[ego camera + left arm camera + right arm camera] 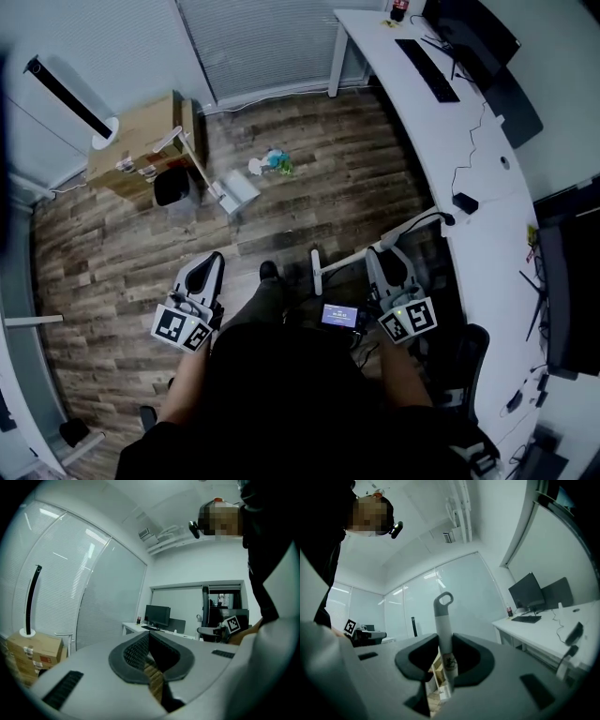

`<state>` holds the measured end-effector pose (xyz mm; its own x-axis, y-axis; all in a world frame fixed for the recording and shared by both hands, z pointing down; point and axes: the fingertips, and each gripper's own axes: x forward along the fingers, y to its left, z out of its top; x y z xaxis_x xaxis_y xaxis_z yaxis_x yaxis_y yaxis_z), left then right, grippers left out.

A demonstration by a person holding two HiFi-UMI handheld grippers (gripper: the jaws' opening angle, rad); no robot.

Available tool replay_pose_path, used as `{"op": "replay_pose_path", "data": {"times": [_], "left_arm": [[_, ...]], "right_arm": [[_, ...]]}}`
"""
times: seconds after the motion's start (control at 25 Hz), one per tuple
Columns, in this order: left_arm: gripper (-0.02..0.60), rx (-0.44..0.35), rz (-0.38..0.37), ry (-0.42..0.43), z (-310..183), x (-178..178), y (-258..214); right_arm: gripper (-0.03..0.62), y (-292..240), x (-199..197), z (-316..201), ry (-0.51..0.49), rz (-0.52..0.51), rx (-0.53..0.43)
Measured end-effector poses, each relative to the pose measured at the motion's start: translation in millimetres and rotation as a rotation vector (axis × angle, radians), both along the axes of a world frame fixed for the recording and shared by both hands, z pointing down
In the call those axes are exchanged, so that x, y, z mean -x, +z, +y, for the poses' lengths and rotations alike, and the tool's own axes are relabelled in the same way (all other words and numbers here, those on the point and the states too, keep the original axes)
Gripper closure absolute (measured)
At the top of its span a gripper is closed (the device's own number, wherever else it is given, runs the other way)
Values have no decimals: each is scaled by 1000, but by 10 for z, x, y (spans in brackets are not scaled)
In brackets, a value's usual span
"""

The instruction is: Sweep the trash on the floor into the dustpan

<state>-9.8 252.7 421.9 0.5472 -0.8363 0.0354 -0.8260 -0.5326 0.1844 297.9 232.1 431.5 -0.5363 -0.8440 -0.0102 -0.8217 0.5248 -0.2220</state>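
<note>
Crumpled white and teal trash lies on the wood floor, far ahead of me. Just left of it stands a white dustpan, its long handle leaning up to the left. My right gripper is shut on a white broom handle that lies across it. In the right gripper view, that handle stands between the closed jaws of the gripper, its grey loop end on top. My left gripper is shut and holds nothing. Both grippers are well short of the trash.
A cardboard box and a black bin sit left of the dustpan, with a tower fan beyond. A long white desk with a keyboard runs along the right. An office chair stands at lower right.
</note>
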Motion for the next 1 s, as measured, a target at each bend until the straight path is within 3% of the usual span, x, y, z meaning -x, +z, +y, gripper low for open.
{"op": "replay_pose_path", "data": {"times": [0.2,0.44,0.72,1.0], "left_arm": [[588,-22,-10,2,-414,78,18],[588,-8,4,-40,-1237,332,88],[588,-21,-115,-152,-2265,656,167],[588,-40,-85,-208,-3050,1017,116]], "right_arm": [[502,85,34,-425,11,6,24],[502,7,158,-1176,9,26,43],[502,-89,310,-2099,17,59,44],[502,-160,558,-2958,14,82,23]]}}
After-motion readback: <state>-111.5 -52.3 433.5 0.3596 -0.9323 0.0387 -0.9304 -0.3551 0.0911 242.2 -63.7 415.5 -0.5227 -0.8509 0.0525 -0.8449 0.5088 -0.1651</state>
